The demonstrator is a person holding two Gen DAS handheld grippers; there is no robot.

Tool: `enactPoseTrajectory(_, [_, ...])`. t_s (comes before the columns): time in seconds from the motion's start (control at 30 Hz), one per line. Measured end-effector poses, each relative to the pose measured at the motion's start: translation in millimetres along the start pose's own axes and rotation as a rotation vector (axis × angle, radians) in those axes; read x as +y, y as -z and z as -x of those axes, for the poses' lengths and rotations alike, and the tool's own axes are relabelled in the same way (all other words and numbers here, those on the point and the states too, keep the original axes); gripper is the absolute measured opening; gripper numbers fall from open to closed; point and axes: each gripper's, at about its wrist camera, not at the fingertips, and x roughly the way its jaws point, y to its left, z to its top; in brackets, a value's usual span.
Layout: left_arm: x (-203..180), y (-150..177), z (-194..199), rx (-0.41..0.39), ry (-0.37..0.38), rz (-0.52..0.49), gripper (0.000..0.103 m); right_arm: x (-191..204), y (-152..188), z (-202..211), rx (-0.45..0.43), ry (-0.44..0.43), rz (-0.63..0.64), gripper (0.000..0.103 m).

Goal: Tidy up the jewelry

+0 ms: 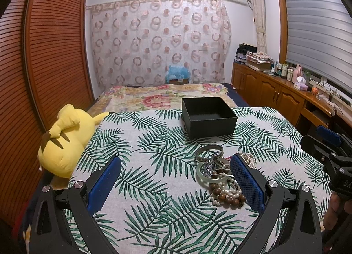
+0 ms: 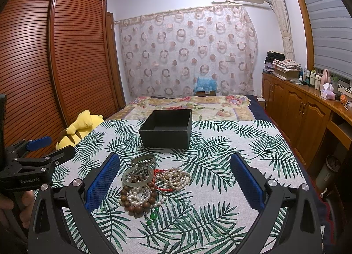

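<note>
One black box (image 2: 166, 128) — open, nothing visible inside — jewelry pile (image 2: 151, 185) nearby.

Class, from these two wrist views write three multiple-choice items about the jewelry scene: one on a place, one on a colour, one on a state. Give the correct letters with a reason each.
1. Where does the black box stand relative to the jewelry pile?
A. Beyond it, farther from the cameras
B. On top of it
C. On the wooden cabinet

2. What colour is the plush toy at the edge of the leaf-print cloth?
A. Blue
B. Yellow
C. Red

3. What is the state of the right hand-held gripper?
A. Shut on a bracelet
B. Shut on the box
C. Open, holding nothing

Answers: 1 A, the box sits behind the pile on the cloth, apart from it. 2 B, the toy is plainly yellow. 3 C, its blue pads stand wide apart with nothing between them touching.
</note>
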Motion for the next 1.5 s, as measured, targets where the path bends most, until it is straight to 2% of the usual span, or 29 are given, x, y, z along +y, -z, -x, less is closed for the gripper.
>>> enactPoseTrajectory(0.33, [-3.3,11.2,-9.9,0.019,0.001,-0.001,0.096,-1.0,-1.3,1.0,0.001,0.000,0.001,0.100])
enactPoseTrajectory(0.9, [-2.4,35.5,-63.6,0.173,0.079,-0.044,0.096,-23.6,26.4,-26.8,0.088,-0.040,0.024,0.100])
enactPoseTrajectory(1.17, [0.7,34.1,-84.5,0.206,0.173,-0.047,0.096,-32.5,40.8,-43.9,0.157,-0.057,0.020,0.100])
enactPoseTrajectory(1.27, [-0.9,28.5,-96.1,0.216,0.211,-0.045,0.095,-30.0,41.7,-50.2,0.174,-0.071,0.041,0.094])
enactPoseTrajectory(1.33, [-2.8,24.0,-105.4,0.228,0.236,-0.043,0.091,-27.7,42.1,-54.2,0.184,-0.077,0.059,0.088])
enactPoseTrajectory(1.37, [-3.6,22.3,-110.1,0.235,0.247,-0.042,0.086,-26.9,42.1,-55.5,0.188,-0.078,0.067,0.086])
enactPoseTrajectory(1.5, [-10.1,15.9,-134.2,0.281,0.300,-0.029,0.079,-26.2,42.7,-60.7,0.208,-0.081,0.084,0.082])
